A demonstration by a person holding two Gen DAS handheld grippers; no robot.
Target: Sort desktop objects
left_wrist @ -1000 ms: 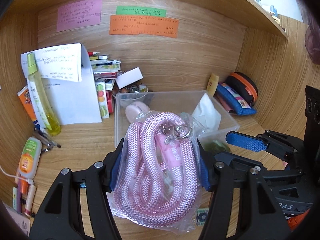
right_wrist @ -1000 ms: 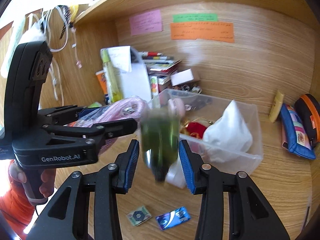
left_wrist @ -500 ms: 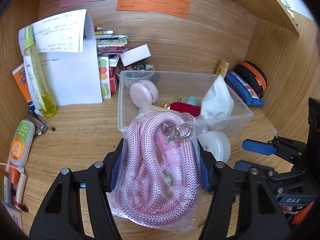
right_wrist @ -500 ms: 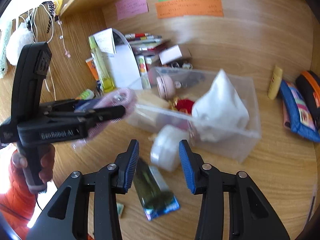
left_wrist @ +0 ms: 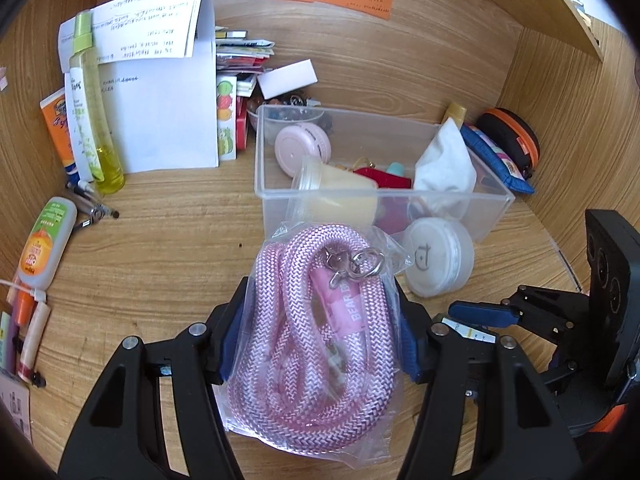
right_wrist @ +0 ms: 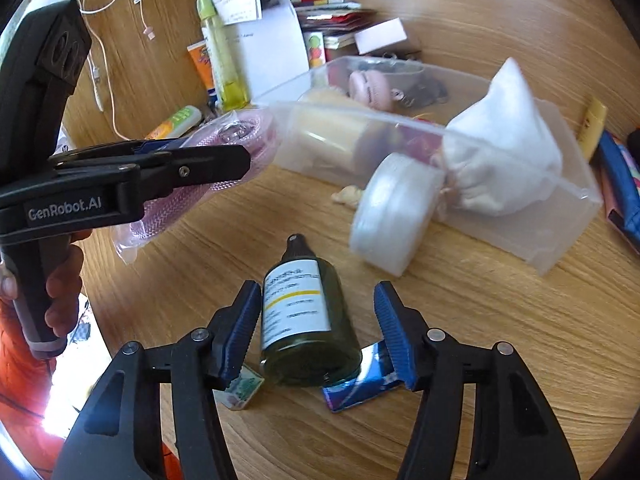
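Left gripper (left_wrist: 320,344) was clamped on a clear plastic bag (left_wrist: 384,432) holding a coiled pink rope (left_wrist: 288,320) with a metal clasp (left_wrist: 352,266); both blue pads pressed into the bag's sides; bag carried above the wooden desk (left_wrist: 160,240), just in front of the clear plastic bin (left_wrist: 496,200); person's hand (right_wrist: 60,280) wrapped round that gripper's handle in the right wrist view.

Right gripper (right_wrist: 318,320) had its jaws opening; dark green bottle (right_wrist: 308,320) lay on its side on the desk between the fingers, cap pointing toward the bin; left pad right against the bottle's side, can't tell if touching; right pad clearly apart from it; bottle's base rested partly over a blue foil packet (right_wrist: 356,392); small green packet (right_wrist: 240,390) just beside, under the left finger.

White round jar (right_wrist: 394,212) leaned on edge against the bin's front wall, outside it.

Inside the bin: white cloth pouch (left_wrist: 444,168) at the right end, pink round case (left_wrist: 302,146) at the back left, pale yellow cup (left_wrist: 336,190) on its side, red item (left_wrist: 380,178) in the middle.
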